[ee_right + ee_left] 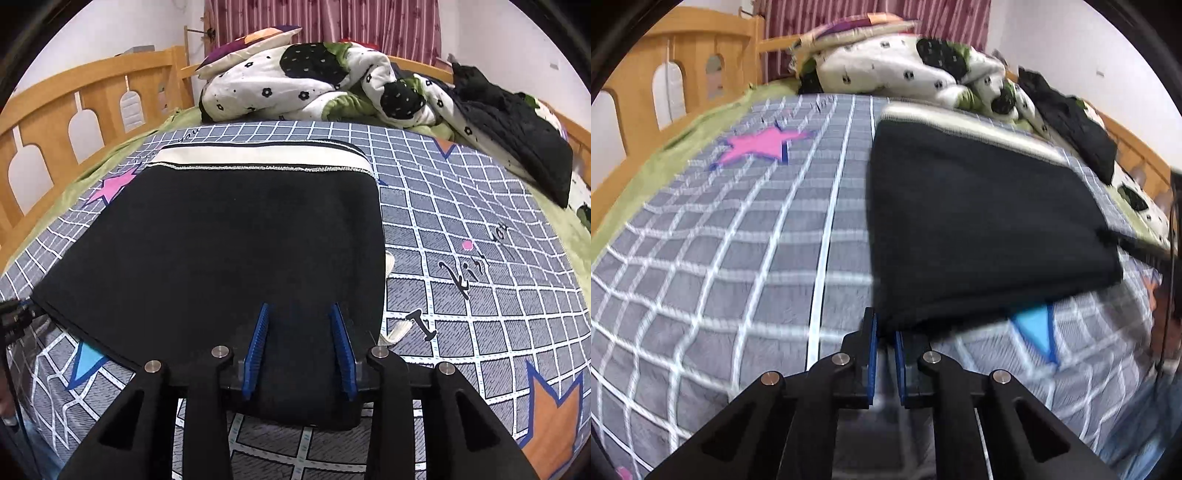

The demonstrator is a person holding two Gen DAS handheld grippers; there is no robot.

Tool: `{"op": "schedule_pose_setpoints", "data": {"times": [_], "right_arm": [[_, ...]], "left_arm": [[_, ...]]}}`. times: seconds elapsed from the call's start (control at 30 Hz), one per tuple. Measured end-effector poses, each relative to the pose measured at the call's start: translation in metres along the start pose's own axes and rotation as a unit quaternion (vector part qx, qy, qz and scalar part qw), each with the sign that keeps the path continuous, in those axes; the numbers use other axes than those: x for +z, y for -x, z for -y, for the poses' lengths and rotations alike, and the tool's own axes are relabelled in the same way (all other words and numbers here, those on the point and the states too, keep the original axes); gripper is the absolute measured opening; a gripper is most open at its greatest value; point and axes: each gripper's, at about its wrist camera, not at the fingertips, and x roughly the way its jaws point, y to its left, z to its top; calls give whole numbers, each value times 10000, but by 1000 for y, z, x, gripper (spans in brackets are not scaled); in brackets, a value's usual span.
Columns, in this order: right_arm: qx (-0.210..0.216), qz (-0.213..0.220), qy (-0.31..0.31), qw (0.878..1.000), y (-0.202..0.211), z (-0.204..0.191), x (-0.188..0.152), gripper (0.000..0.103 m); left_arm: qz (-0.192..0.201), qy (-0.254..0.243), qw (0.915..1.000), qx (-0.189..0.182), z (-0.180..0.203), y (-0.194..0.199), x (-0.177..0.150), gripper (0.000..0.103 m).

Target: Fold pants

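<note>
Left tool (885, 334) pinching pants (979, 221) corner at 6 o'clock; right tool (300, 325) gaping apart over pants' near edge, on bed (480, 258).

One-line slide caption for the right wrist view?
Right gripper open over the near edge of folded black pants lying on a grid-patterned bedsheet.

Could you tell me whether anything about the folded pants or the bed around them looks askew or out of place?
A white drawstring trails out from under the right edge of the black pants onto the checked bedsheet, untucked. At the head of the bed, a flowered quilt and a dark garment lie bunched in a heap.
</note>
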Motion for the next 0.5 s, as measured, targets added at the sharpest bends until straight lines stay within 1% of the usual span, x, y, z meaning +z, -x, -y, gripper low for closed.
{"op": "schedule_pose_setpoints", "data": {"times": [0.07,0.13,0.2,0.27,0.33,0.37,0.4,0.47,0.5], "right_arm": [[-13,21,-1,10000,0,-2,-1,36],[-121,79,120,9998,1,-6,-3,36],[-152,59,200,9997,3,-8,-3,37],[-46,34,141,9999,6,-5,1,40],[15,99,43,9999,11,0,4,50],[-9,159,41,9999,13,1,5,51],[-78,248,52,9996,14,2,6,51],[-229,394,78,9989,13,4,8,52],[-253,420,82,9988,12,3,7,52]], "left_arm": [[-29,-78,10000,-13,0,10,-4,10],[-53,-112,9999,-39,0,21,-4,10],[114,-88,9999,-26,-4,38,-6,10],[262,-1,9996,-106,-7,51,1,10],[415,146,9987,-266,-8,56,14,15],[465,213,9982,-324,-6,55,22,24],[490,274,9976,-400,-3,52,31,29],[532,304,9961,-627,6,39,48,29],[481,308,9959,-704,12,29,55,29]]}}
